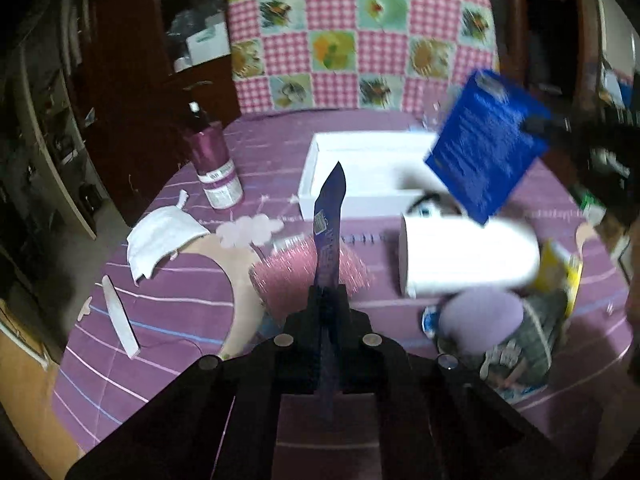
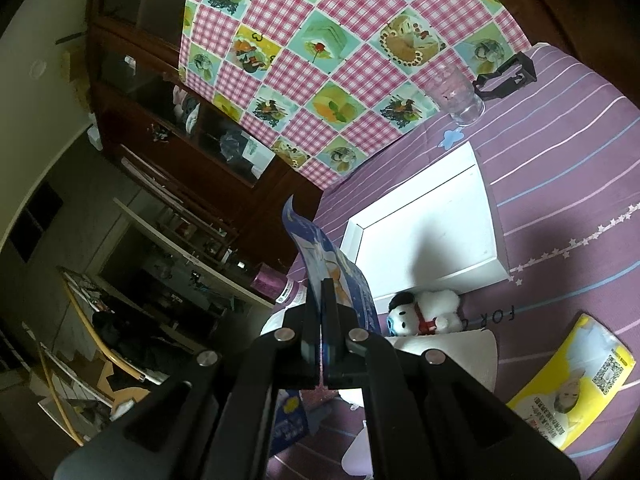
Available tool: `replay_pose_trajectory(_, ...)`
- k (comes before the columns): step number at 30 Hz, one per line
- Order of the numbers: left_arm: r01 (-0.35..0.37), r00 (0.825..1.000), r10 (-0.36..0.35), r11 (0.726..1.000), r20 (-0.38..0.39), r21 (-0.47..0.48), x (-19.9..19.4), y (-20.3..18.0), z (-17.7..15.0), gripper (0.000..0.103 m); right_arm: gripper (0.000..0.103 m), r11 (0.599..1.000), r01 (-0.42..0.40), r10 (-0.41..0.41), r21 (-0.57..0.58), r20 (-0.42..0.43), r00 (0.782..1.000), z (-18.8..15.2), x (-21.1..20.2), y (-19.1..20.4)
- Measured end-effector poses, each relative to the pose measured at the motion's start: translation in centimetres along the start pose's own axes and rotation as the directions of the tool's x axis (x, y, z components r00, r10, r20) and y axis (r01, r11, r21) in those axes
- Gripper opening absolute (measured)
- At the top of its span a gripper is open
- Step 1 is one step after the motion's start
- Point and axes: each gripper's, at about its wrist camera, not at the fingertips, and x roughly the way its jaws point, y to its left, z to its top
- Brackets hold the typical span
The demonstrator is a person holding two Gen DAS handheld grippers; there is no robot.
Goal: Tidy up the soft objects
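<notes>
Two blue packets [image 1: 329,232] [image 2: 340,276], each clamped in one tool [image 1: 329,300] [image 2: 322,320], one white tray [image 2: 432,220].

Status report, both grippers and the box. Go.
Left gripper and right gripper each shut on a blue packet. White box empty. Paper roll before it.

The left gripper [image 1: 329,300] reaches up from the bottom centre of its frame with both jaws pressed together on a thin blue packet [image 1: 330,216], and the right gripper [image 2: 323,312], bottom centre of its own frame, is clamped likewise on a blue packet [image 2: 320,248].
</notes>
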Motion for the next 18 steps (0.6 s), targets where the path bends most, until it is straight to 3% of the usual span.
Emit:
replay_pose_trajectory(12,0.118,0.988,-0.111,0.992,0.111,-0.054,-2.2,1.4,5.1,0.003,0.001,1.0,-0.011,0.011,-0.01,-0.013,1.0,0.3,0.9,0.8)
replay_pose_trajectory(18,0.138,0.981,-0.13,0.99,0.146,-0.041,-1.3,0.8,8.8,0.003,0.001,1.0,-0.017,0.017,0.013,0.015,1.0,2.0,1.4,1.3)
